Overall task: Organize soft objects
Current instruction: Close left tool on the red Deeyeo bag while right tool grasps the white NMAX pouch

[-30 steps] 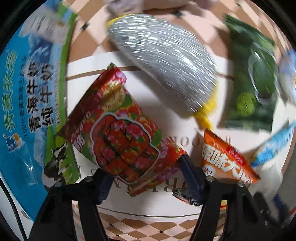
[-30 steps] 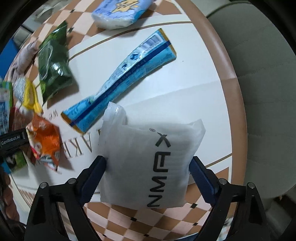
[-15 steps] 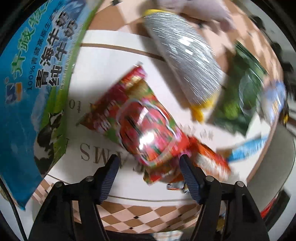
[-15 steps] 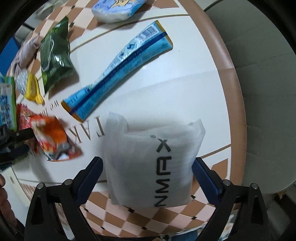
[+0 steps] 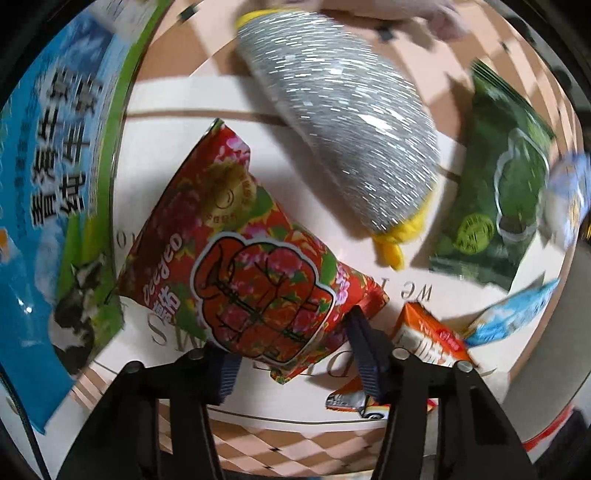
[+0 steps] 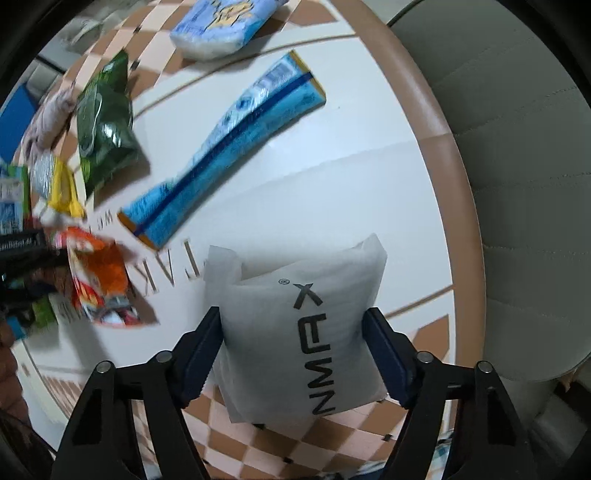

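In the left wrist view my left gripper (image 5: 291, 350) is shut on a red floral snack bag (image 5: 255, 280), its blue pads pressing both sides of the bag's near end. An orange snack packet (image 5: 428, 343) lies just right of the right finger. In the right wrist view my right gripper (image 6: 291, 350) is shut on a white foam pouch (image 6: 299, 332) printed with black letters, held over the table's near edge. The left gripper shows as a dark shape at the left edge (image 6: 22, 251), next to the orange packet (image 6: 99, 280).
A silver and yellow bag (image 5: 343, 122), a green snack bag (image 5: 495, 192), a long blue packet (image 6: 225, 155) and a pale blue tissue pack (image 6: 221, 22) lie on the round table (image 6: 369, 158). A blue milk carton (image 5: 48, 192) stands left. A grey chair (image 6: 517, 184) is right.
The left gripper has swung back with the red bag, and its jaws have closed in on it. The right gripper's jaws have closed on the white pouch, which earlier sat loose between them.
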Tool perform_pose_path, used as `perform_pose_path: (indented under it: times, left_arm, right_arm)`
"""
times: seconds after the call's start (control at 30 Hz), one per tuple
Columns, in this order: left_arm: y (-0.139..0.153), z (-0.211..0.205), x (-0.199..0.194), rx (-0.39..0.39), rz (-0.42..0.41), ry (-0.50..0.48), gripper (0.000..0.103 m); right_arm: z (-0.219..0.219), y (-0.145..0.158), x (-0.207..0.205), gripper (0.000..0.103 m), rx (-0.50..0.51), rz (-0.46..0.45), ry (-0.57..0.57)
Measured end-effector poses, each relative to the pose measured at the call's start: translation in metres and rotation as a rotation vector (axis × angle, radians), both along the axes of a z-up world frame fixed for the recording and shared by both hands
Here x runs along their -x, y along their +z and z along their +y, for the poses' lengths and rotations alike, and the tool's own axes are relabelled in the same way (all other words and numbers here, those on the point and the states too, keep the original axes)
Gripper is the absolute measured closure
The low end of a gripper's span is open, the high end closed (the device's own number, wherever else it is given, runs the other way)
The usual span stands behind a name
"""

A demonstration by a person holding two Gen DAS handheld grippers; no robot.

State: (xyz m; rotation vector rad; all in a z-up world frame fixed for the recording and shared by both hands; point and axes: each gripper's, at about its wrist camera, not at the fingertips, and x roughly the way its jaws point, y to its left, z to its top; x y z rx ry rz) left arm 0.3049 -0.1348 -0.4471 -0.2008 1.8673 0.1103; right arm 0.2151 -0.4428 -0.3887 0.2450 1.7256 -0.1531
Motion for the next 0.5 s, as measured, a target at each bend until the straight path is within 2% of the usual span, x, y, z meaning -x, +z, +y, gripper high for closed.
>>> perform_pose_path:
  times: [0.13, 0.17, 0.23, 0.3, 0.37, 0.4, 0.47, 0.5]
  left_arm:
    - [0.002, -0.018, 0.014, -0.038, -0.05, -0.147, 0.063]
    - [0.002, -0.023, 0.02, -0.011, -0.043, -0.184, 0.064]
    - [0.005, -0.022, 0.032, 0.041, -0.007, -0.183, 0.063]
    - [0.011, -0.01, 0.034, 0.099, 0.014, -0.122, 0.063]
    - [0.017, 0.008, 0.035, 0.174, 0.045, 0.024, 0.049]
    - [0.017, 0.019, 0.043, 0.203, 0.051, 0.107, 0.046]
    - [0.016, 0.035, 0.043, 0.218, 0.056, 0.224, 0.037]
    - [0.014, 0.043, 0.039, 0.206, 0.056, 0.257, 0.037]
  right_arm:
    - [-0.002, -0.001, 0.015, 0.027, 0.004, 0.023, 0.064]
    - [0.001, -0.001, 0.018, 0.027, 0.006, 0.029, 0.079]
    - [0.0, 0.0, 0.024, 0.023, 0.007, 0.027, 0.083]
    - [0.003, -0.001, 0.024, 0.021, 0.007, 0.032, 0.077]
    - [-0.003, 0.0, 0.026, 0.018, -0.005, 0.035, 0.053]
    - [-0.006, 0.0, 0.027, 0.014, -0.015, 0.035, 0.038]
    - [-0.009, -0.002, 0.028, 0.009, -0.037, 0.031, 0.01]
    - [-0.009, -0.005, 0.026, 0.008, -0.036, 0.03, 0.004]
